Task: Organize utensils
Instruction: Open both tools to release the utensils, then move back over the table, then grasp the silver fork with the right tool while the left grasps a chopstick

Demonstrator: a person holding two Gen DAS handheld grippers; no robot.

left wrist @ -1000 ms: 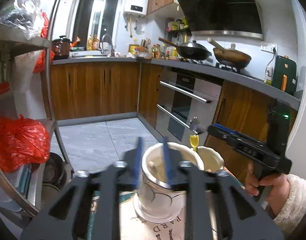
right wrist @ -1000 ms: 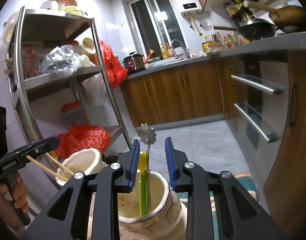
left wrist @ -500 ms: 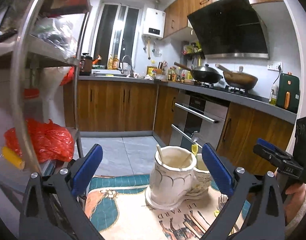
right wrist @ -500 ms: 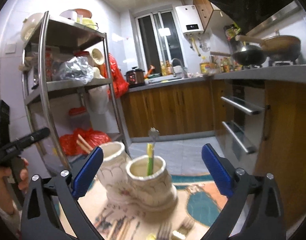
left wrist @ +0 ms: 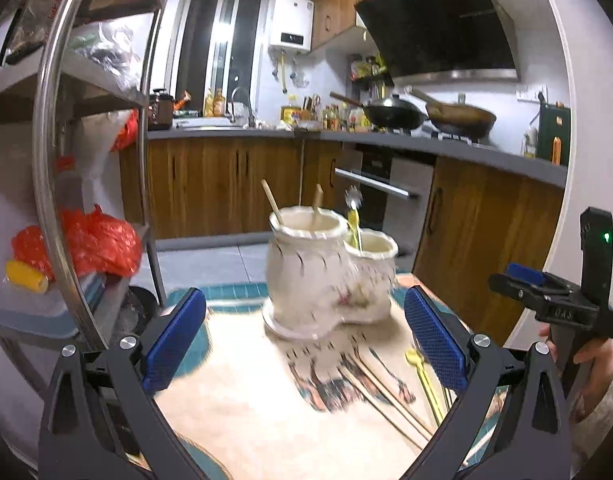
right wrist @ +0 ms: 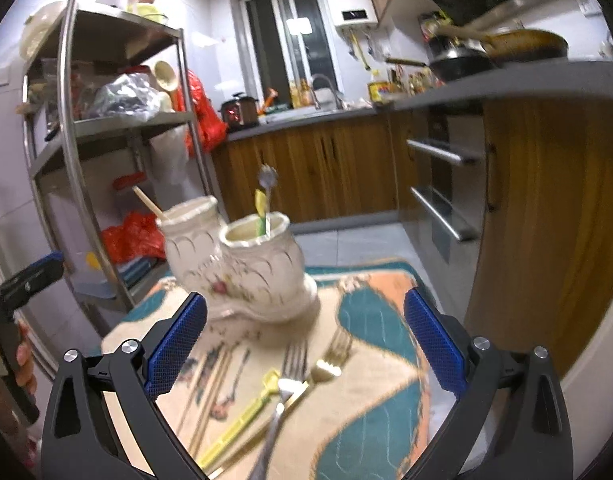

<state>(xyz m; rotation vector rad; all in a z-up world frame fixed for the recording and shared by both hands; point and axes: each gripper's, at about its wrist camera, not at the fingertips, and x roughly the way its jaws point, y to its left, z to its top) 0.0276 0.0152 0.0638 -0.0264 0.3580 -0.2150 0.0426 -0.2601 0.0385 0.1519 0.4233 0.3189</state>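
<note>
A white ceramic two-pot utensil holder [left wrist: 306, 276] [right wrist: 262, 272] stands at the far end of a patterned mat [left wrist: 242, 392]. Its taller pot holds wooden chopsticks [left wrist: 271, 203]. The shorter pot holds a yellow utensil [right wrist: 260, 204] and a flower-tipped metal spoon [right wrist: 267, 175]. Loose chopsticks [left wrist: 386, 394], a yellow spoon [left wrist: 420, 372], a silver fork [right wrist: 292, 364], a gold fork [right wrist: 332, 358] and a yellow-handled piece [right wrist: 242, 424] lie on the mat. My left gripper [left wrist: 304, 296] [right wrist: 34, 270] and my right gripper [right wrist: 304, 300] [left wrist: 518, 280] both stand wide open and empty, well short of the holder.
A steel shelf rack [left wrist: 52, 160] [right wrist: 78, 168] with red bags [left wrist: 94, 240] stands close on the left. Wooden cabinets and an oven [right wrist: 442, 184] run along the right, with woks [left wrist: 394, 114] on the counter. A hand [left wrist: 594, 364] holds the right gripper.
Both grippers went from nearly shut over the pots to wide open and drew back from the holder. The chopsticks stay in the taller pot, the yellow utensil and spoon in the shorter one.
</note>
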